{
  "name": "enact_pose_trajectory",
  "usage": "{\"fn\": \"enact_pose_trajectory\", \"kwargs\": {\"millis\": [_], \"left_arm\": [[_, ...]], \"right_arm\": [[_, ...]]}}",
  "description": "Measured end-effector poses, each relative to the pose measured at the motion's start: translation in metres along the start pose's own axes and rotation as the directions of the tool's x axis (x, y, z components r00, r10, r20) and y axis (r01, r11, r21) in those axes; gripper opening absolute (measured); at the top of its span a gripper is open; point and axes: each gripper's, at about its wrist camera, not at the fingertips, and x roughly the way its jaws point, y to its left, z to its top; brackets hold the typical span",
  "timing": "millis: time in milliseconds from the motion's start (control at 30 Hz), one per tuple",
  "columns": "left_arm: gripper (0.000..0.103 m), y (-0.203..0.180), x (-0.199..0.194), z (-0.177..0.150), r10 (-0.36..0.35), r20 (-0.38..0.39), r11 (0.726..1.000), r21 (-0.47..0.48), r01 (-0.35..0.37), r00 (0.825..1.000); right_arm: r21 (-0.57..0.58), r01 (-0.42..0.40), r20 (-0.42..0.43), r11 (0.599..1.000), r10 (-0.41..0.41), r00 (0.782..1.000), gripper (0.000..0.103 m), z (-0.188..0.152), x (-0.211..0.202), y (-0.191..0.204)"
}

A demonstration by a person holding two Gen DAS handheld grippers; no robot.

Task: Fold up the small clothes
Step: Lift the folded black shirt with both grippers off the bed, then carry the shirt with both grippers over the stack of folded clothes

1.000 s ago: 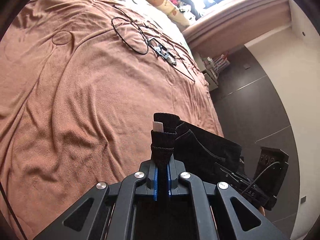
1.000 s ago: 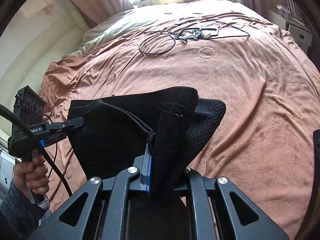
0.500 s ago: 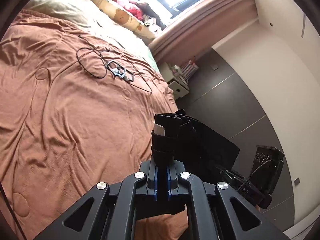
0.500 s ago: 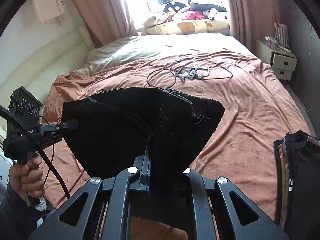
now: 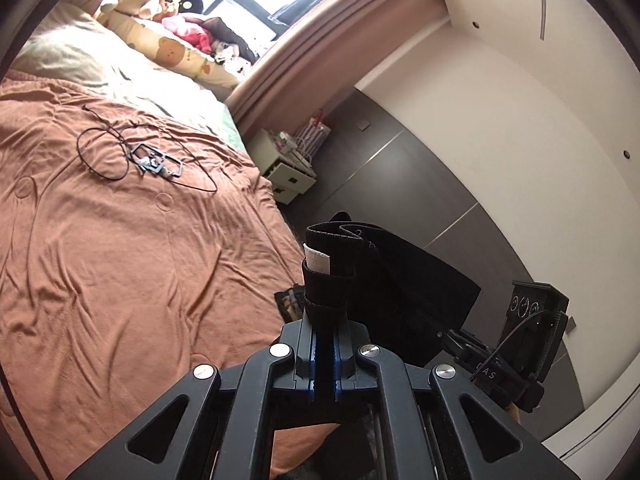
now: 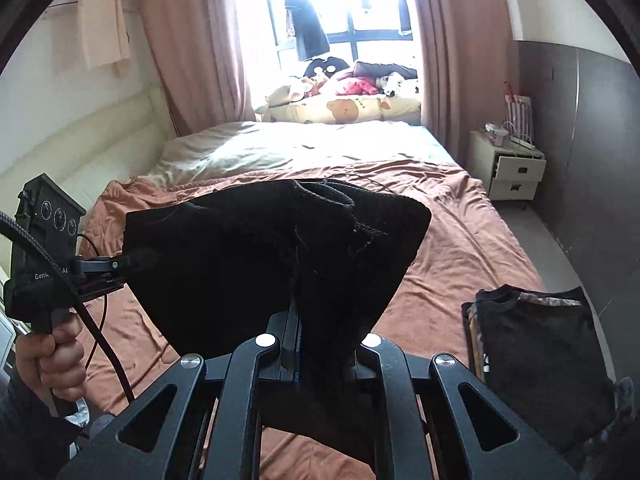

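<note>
Lifted higher off the bed [image 6: 460, 240], the black garment [image 6: 260, 260] stays pinched by both hand-held grippers; only the right view shows what seems a folded pile [image 6: 536, 352].

A rust-brown blanket [image 5: 120, 248] covers the bed and fills the left of the left wrist view. A looped black cable [image 5: 100, 152] lies on it at upper left. A bear-print pillow [image 6: 344, 110] sits under the bright window [image 6: 344, 4] at top centre. A white nightstand [image 6: 510, 170] stands at right, against the grey wall.
</note>
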Motion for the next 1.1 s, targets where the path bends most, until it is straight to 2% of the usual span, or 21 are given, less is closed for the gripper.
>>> {"fn": "enact_pose_trajectory", "kwargs": {"millis": [167, 500, 767, 1100], "left_arm": [[0.005, -0.041, 0.011, -0.012, -0.031, -0.021, 0.998, 0.047, 0.032, 0.999], [0.005, -0.111, 0.058, -0.034, -0.12, -0.093, 0.988, 0.082, 0.127, 0.988], [0.005, -0.163, 0.107, -0.055, -0.193, -0.171, 0.971, 0.111, 0.213, 0.966], [0.004, -0.203, 0.164, -0.083, -0.234, -0.281, 0.953, 0.122, 0.276, 0.931]], "right_arm": [[0.019, 0.029, 0.039, 0.999, -0.03, 0.999, 0.008, -0.022, -0.046, -0.012], [0.048, 0.095, 0.097, 0.994, -0.099, 0.99, 0.008, -0.055, -0.102, -0.027], [0.069, 0.154, 0.12, 0.986, -0.161, 0.98, 0.008, -0.068, -0.133, -0.041], [0.13, 0.234, 0.12, 0.964, -0.249, 0.961, 0.008, -0.077, -0.14, -0.049]]}}
